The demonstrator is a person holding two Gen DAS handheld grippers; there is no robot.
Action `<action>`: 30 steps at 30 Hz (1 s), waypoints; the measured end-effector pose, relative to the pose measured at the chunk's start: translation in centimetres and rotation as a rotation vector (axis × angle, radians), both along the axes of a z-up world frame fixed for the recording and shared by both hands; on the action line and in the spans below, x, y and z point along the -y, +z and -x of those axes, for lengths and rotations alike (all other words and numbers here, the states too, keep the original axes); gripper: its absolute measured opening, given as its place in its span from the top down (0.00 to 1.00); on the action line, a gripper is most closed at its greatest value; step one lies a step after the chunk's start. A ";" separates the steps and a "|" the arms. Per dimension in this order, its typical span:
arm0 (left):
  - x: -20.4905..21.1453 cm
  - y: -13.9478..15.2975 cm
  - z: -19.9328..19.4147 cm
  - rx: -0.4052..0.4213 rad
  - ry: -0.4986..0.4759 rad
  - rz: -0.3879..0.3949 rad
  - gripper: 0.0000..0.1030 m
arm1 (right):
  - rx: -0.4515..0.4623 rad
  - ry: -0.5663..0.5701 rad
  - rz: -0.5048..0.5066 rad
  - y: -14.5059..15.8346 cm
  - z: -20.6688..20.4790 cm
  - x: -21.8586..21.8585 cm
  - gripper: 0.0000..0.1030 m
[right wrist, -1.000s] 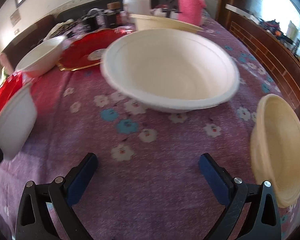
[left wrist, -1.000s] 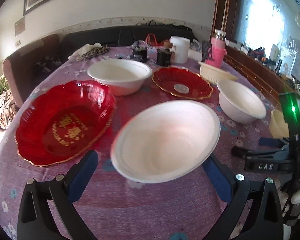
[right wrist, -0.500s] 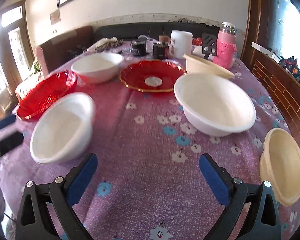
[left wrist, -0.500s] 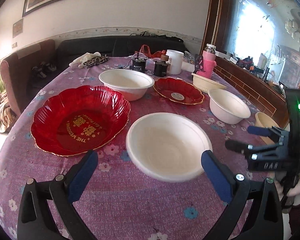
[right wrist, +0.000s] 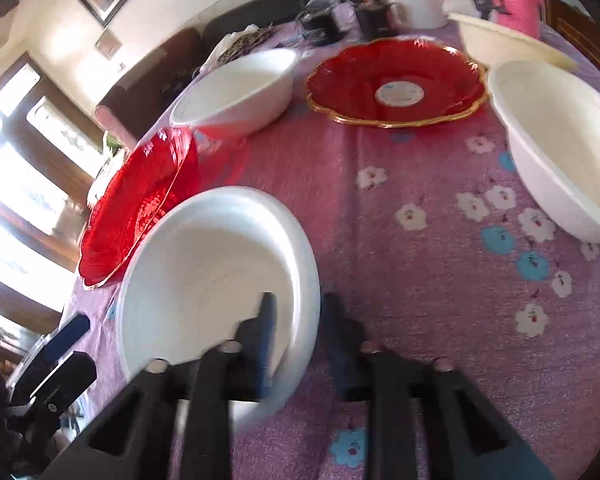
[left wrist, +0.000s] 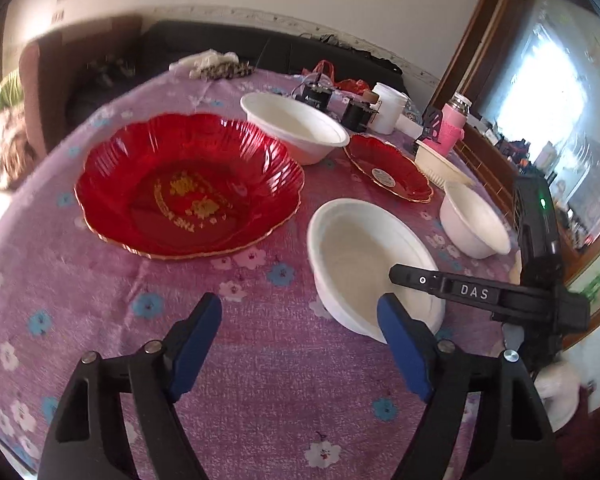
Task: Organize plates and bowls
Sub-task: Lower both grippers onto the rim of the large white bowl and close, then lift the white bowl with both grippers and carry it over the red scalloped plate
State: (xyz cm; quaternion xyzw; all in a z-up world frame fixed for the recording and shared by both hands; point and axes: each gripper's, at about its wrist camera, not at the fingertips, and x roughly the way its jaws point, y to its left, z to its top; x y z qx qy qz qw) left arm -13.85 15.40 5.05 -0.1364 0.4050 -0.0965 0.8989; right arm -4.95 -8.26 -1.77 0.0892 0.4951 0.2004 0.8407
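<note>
A white bowl [left wrist: 364, 256] [right wrist: 212, 272] sits on the purple flowered tablecloth [left wrist: 100, 280]. My right gripper [right wrist: 296, 320] straddles its near rim, one finger inside and one outside, jaws closing on it. It shows in the left wrist view as a black arm [left wrist: 472, 292] reaching over the bowl. My left gripper [left wrist: 300, 328] is open and empty, just left of that bowl. A large red plate [left wrist: 188, 184] [right wrist: 136, 204] lies to the left. A small red plate [left wrist: 388, 168] [right wrist: 396, 80] and two more white bowls [left wrist: 296, 128] [left wrist: 476, 220] lie beyond.
A cream basket-like bowl [left wrist: 440, 164], a white jar [left wrist: 388, 108], a pink bottle [left wrist: 452, 124] and dark small items stand at the far side. A sofa [left wrist: 100, 68] lies beyond the table's far edge. A wooden ledge runs along the right.
My right gripper moved left onto the near white bowl's rim and its jaws narrowed around it. My left gripper drew left and back from that bowl, still open.
</note>
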 end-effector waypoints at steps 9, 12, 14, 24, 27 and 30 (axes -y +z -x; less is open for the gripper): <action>4.3 0.7 -0.1 0.017 -0.121 -0.014 0.23 | 0.036 -0.051 0.072 1.7 2.2 5.1 0.89; 6.8 0.4 -1.7 -0.015 -0.156 -0.058 0.23 | 0.036 -0.066 0.088 1.9 2.8 6.1 0.89; 8.1 -0.3 -3.0 -0.041 -0.159 -0.081 0.23 | 0.040 -0.076 0.088 1.9 2.9 6.6 0.88; 10.8 -3.8 -6.6 -0.196 -0.199 -0.026 0.88 | 0.050 -0.081 0.061 1.6 3.7 6.8 0.87; 10.3 -2.8 -5.7 -0.169 -0.192 -0.014 0.88 | 0.071 -0.077 0.057 2.1 4.2 6.7 0.88; 9.2 -0.7 -4.4 -0.099 -0.159 -0.029 0.88 | 0.115 -0.066 0.043 3.6 4.7 5.9 0.88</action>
